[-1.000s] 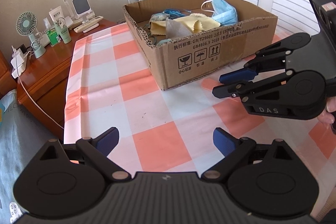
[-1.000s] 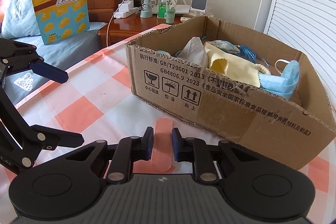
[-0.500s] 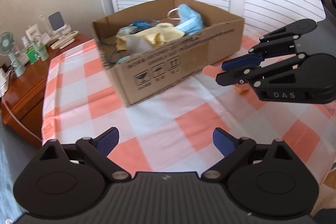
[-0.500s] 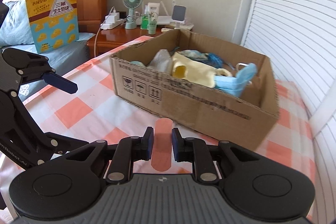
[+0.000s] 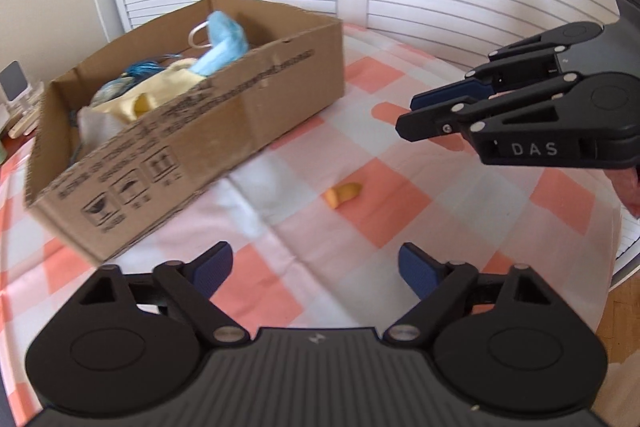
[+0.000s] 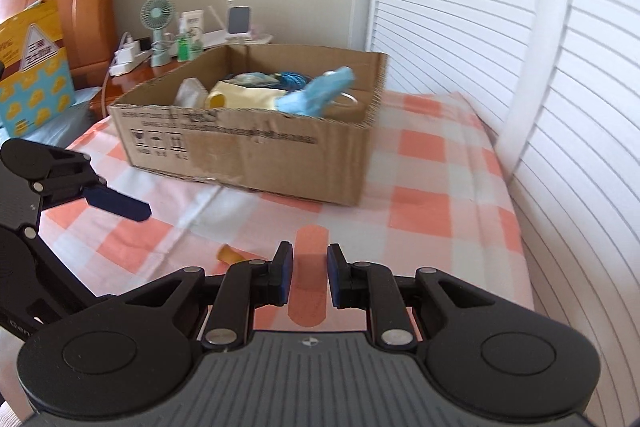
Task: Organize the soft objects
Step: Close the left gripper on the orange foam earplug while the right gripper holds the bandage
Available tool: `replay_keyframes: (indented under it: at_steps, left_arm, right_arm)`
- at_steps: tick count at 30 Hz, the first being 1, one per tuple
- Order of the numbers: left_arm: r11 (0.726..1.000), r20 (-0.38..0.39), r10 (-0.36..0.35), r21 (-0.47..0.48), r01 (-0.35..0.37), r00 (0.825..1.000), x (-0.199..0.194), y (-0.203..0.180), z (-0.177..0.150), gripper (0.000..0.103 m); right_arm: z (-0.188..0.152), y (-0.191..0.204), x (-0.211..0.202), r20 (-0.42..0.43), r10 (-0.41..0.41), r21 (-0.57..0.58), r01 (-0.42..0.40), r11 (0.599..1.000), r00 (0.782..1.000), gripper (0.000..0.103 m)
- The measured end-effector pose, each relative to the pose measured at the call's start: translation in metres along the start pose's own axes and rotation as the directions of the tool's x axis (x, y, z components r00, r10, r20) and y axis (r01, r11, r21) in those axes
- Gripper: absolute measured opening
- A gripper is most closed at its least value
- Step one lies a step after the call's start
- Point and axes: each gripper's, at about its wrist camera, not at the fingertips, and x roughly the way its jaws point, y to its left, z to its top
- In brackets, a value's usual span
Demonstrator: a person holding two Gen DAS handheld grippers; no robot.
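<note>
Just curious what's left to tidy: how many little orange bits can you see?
2. One orange bit lies on the checked tablecloth outside the cardboard box; a second orange bit, similar-looking, sits inside it beside the yellow cloth. More may be hidden under the cloths.

Bright daylight came through the white louvred shutters (image 6: pixel 460 27), shadows soft, cardboard box (image 5: pixel 192 131) motion-blurred, heavy fisheye bending and dark corners.

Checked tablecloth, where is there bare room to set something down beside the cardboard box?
Free: the checked tablecloth between the cardboard box and the slatted doors, and the strip before the box up to the small orange piece. Crowded: inside the box, heaped with the blue mask and yellow cloth.
</note>
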Motion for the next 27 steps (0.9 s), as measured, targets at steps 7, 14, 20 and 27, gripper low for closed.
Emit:
replay_keyframes:
  at_steps: [7, 14, 20, 27]
  left_arm:
    - [0.999, -0.007, -0.037, -0.018, 0.037, 0.999, 0.014, -0.017, 0.015, 0.056]
    - [0.998, 0.0, -0.055, -0.026, 0.055, 0.998, 0.024, -0.022, 0.027, 0.056]
    - [0.998, 0.01, -0.052, -0.025, 0.052, 0.999, 0.03, -0.025, 0.036, 0.044]
    - [0.999, 0.024, -0.035, -0.029, 0.035, 0.999, 0.03, -0.024, 0.039, 0.021]
  right_arm:
    - [-0.013, -0.019, 0.001, -0.015, -0.031, 0.039, 0.032, 0.999, 0.999, 0.022]
    - [-0.015, -0.028, 0.002, -0.005, -0.03, 0.057, 0.03, 0.998, 1.0, 0.022]
    - [-0.017, -0.033, -0.001, -0.003, -0.039, 0.068, 0.039, 0.997, 0.999, 0.022]
    - [-0.019, -0.037, -0.002, -0.001, -0.039, 0.075, 0.039, 0.996, 0.999, 0.022]
